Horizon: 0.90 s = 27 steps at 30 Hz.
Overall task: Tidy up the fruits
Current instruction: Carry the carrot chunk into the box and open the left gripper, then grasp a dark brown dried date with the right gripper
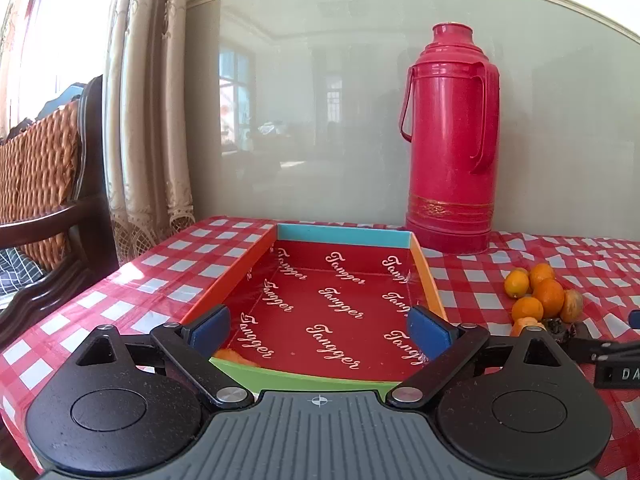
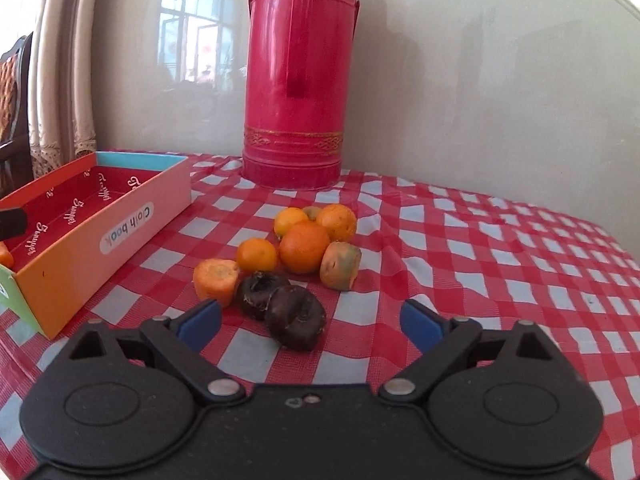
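A shallow cardboard box (image 1: 344,234) with a red printed floor lies on the checked tablecloth. My left gripper (image 1: 320,328) stands open over its near end, nothing between the blue pads. One orange piece (image 1: 233,356) lies in the box's near left corner. In the right wrist view a pile of small oranges (image 2: 304,246) sits right of the box (image 2: 80,264), with a mouldy fruit (image 2: 340,266), a cut orange chunk (image 2: 216,278) and two dark rotten pieces (image 2: 296,316). My right gripper (image 2: 312,320) is open just before the pile; the nearest dark piece lies between its fingers, untouched.
A tall red thermos flask (image 1: 448,140) stands against the wall behind the fruit pile (image 1: 540,296). A wooden chair with a woven back (image 1: 40,184) and a curtain (image 1: 148,120) are left of the table. The table edge runs close on the left.
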Motion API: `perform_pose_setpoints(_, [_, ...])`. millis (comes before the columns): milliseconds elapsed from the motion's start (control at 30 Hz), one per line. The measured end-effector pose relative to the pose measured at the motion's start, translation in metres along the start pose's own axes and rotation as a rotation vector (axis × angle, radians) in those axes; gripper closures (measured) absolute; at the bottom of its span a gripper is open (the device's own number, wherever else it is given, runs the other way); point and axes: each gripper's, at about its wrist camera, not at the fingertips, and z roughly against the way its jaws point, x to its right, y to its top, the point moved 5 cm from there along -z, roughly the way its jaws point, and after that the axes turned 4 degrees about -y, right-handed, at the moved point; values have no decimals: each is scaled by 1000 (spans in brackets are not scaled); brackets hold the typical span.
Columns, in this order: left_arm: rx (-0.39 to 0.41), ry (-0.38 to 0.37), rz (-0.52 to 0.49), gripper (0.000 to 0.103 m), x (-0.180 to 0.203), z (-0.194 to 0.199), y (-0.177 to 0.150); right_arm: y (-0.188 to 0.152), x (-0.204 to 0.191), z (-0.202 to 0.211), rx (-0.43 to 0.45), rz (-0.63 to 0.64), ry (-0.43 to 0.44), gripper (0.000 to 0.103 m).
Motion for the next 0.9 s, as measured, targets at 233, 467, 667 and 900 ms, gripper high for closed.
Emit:
perform_pose_setpoints(233, [-9,-5,1,8,0,-4,-1,-2,14,-16,-84,-23,109,36])
perform_pose_setpoints(467, [-5,-16,-21,8,11,-5,0,-2,4,-26,-117,29,160,73])
perform_pose_setpoints(667, [8,-5,-11,8,9,-5,2,-2,5,-22,-109,53,153,73])
perform_pose_setpoints(900, [53,50,10,8,-12,5,7,15,-6,-5,-32,35,177,73])
